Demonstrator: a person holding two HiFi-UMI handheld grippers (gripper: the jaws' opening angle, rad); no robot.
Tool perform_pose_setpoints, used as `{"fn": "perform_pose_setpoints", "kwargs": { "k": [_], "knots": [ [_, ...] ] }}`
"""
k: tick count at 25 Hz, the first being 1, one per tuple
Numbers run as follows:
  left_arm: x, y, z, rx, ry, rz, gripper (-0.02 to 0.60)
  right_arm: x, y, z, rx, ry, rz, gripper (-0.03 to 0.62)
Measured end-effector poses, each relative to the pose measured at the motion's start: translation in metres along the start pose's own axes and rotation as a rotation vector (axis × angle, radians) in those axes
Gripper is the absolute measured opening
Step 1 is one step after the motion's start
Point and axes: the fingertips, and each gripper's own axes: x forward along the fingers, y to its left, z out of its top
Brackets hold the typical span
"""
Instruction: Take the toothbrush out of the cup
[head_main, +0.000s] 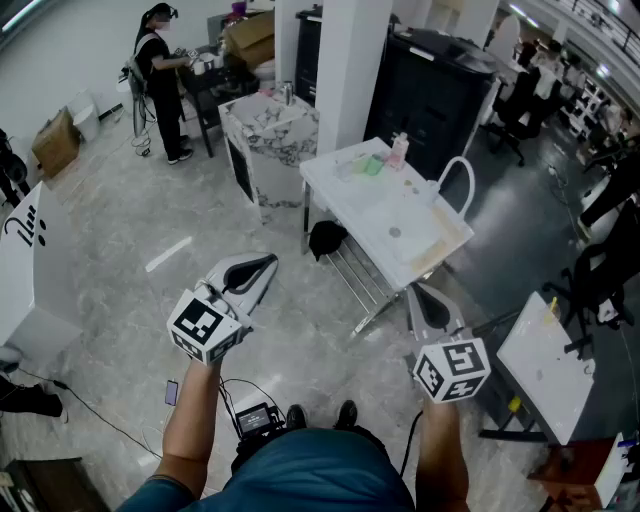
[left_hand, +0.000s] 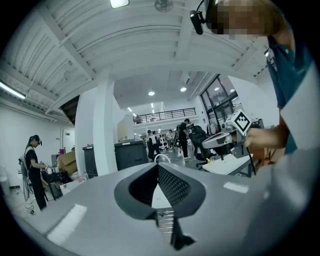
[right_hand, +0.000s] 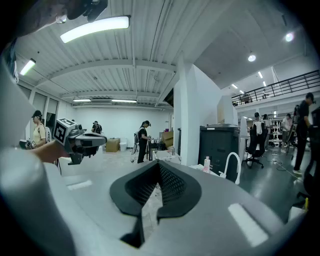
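Note:
A white sink table (head_main: 440, 247) stands a few steps ahead of me, with a curved white faucet (head_main: 456, 180). On its far end are a pink bottle (head_main: 398, 150) and a small green item (head_main: 372, 166); I cannot make out a cup or toothbrush at this distance. My left gripper (head_main: 262, 266) is held out at the lower left, shut and empty. My right gripper (head_main: 421, 294) is at the lower right, also shut and empty. Both are well short of the table. The left gripper view shows its jaws (left_hand: 158, 167) closed together, and the right gripper view shows the same (right_hand: 159, 165).
Behind the table are a white pillar (head_main: 350, 60), a black cabinet (head_main: 440, 90) and a marble-patterned counter (head_main: 270, 130). A person (head_main: 160, 75) works at the far left. A white table (head_main: 545, 365) stands to my right. A phone (head_main: 171, 392) and cables lie on the floor.

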Motion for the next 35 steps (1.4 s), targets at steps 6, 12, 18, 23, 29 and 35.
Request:
{"fn": "perform_pose_setpoints", "kwargs": {
  "k": [6, 12, 18, 23, 29, 35],
  "knots": [
    [-0.001, 0.008, -0.006, -0.006, 0.002, -0.005, 0.0, 0.008, 0.004, -0.001, 0.0, 0.004, -0.004, 0.003],
    [-0.002, 0.021, -0.013, -0.015, 0.005, -0.014, 0.0, 0.019, 0.01, -0.001, 0.0, 0.013, -0.014, 0.003],
    [-0.004, 0.029, -0.017, -0.019, -0.001, -0.022, 0.0, 0.025, 0.011, 0.0, 0.011, 0.008, -0.032, 0.005],
    [0.0, 0.035, -0.02, -0.025, -0.002, -0.027, 0.0, 0.031, 0.01, 0.004, 0.053, -0.017, -0.024, 0.005],
    [0.02, 0.04, -0.027, -0.031, 0.025, -0.027, 0.0, 0.049, -0.014, 0.003, 0.075, -0.016, -0.024, 0.005],
    [0.047, 0.055, -0.035, -0.03, 0.071, 0.016, 0.0, 0.082, -0.051, 0.0, 0.094, -0.02, 0.011, 0.005]
  ]
}}
